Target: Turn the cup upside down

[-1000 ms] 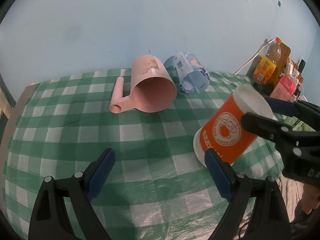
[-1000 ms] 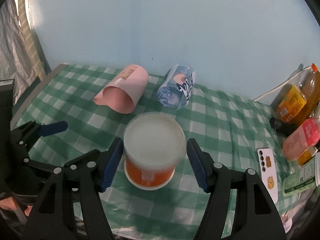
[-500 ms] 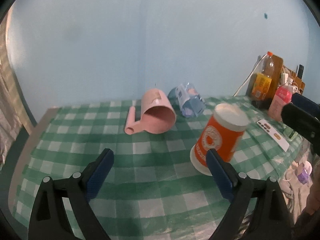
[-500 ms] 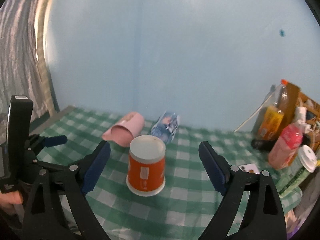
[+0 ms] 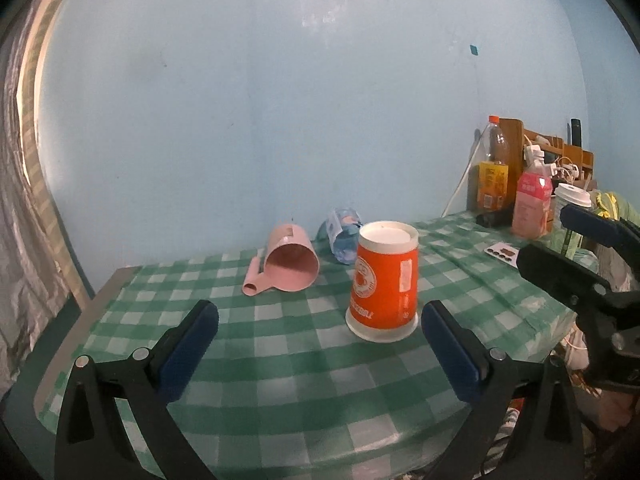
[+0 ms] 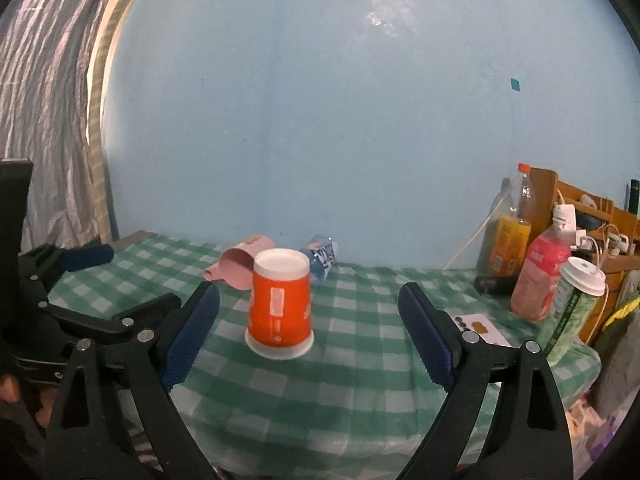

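An orange paper cup (image 5: 384, 282) stands upside down, wide rim down, on the green checked tablecloth (image 5: 280, 344); it also shows in the right wrist view (image 6: 280, 304). My left gripper (image 5: 320, 344) is open and empty, held back from the cup near the table's front edge. My right gripper (image 6: 310, 330) is open and empty, also drawn back from the cup. The right gripper shows at the right edge of the left wrist view (image 5: 580, 248).
A pink cup with a handle (image 5: 288, 262) and a blue plastic cup (image 5: 342, 236) lie on their sides behind the orange cup. Bottles (image 6: 538, 276), a lidded green cup (image 6: 572, 308) and a card (image 6: 478, 326) stand at the right, by a wooden rack.
Both grippers have pulled back and away from the orange cup, which now stands free and upright on its rim. A second ago the right gripper's jaws flanked it closely.
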`<state>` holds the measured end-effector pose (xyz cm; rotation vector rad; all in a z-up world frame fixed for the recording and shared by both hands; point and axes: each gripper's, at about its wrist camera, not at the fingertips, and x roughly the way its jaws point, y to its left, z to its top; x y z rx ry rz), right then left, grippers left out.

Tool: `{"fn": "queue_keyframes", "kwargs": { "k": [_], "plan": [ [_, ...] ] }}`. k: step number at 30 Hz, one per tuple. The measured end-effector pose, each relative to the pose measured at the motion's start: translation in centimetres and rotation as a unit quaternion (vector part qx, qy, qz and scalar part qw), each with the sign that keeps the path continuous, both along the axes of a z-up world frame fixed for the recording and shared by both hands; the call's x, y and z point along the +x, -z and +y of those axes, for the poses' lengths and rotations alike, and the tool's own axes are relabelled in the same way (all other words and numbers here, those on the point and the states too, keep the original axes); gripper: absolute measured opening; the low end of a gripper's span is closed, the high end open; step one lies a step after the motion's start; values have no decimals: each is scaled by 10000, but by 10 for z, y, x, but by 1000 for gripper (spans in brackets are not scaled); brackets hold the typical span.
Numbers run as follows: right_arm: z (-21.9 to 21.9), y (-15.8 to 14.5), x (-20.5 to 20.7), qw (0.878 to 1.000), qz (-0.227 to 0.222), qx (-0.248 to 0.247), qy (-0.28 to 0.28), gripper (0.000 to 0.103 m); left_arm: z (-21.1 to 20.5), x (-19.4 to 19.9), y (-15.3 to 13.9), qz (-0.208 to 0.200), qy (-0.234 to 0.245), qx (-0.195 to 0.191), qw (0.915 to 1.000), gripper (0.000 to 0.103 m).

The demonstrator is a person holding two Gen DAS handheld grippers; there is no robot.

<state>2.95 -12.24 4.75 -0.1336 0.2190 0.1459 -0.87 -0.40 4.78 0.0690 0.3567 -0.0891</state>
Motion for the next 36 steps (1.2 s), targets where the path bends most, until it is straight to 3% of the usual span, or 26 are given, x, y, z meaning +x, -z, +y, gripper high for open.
{"fn": "queue_keyframes", "kwargs": {
  "k": [14, 36],
  "plan": [
    [-15, 34, -8, 9998, 163, 35, 89, 90, 2, -13, 24, 29, 115, -199, 9997, 103],
    [-15, 36, -7, 9995, 292, 17, 116, 90, 2, -16, 23, -109, 150, -155, 9997, 103]
  ]
}}
